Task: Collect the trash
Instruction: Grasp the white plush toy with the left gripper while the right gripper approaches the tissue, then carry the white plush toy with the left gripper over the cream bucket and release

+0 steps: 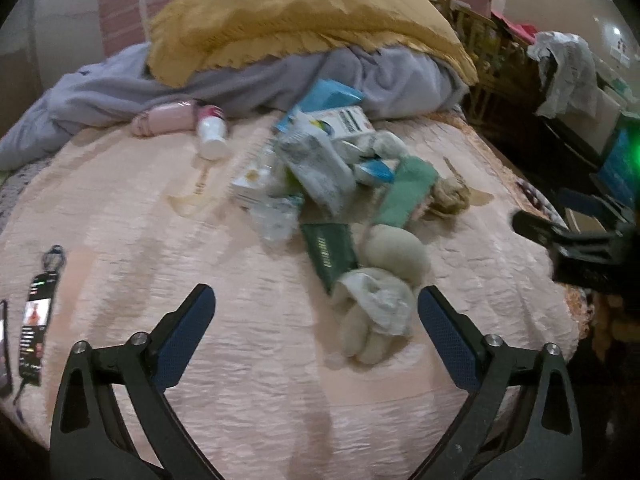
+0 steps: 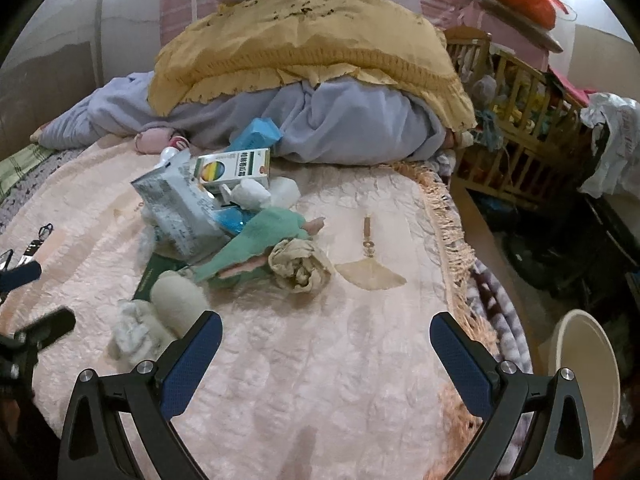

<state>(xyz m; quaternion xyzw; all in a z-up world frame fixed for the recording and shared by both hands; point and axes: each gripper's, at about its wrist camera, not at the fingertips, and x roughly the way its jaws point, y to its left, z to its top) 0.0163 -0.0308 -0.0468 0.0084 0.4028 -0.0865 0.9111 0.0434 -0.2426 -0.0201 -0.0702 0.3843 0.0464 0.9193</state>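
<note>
Both grippers hung empty over the pink bedspread [image 2: 320, 360], the left gripper [image 1: 316, 312] and right gripper [image 2: 326, 334] each with jaws spread wide. From the left one, the trash pile [image 1: 320, 184] lay at twelve o'clock, its nearest piece a crumpled white wrapper [image 1: 380, 300] at one o'clock, just beside the right pad. A cream bin [image 2: 588, 384] waited at three o'clock of the right gripper, off the bed. Best, I judged, to straddle that wrapper squarely and pinch only it, not the cloth beneath
</note>
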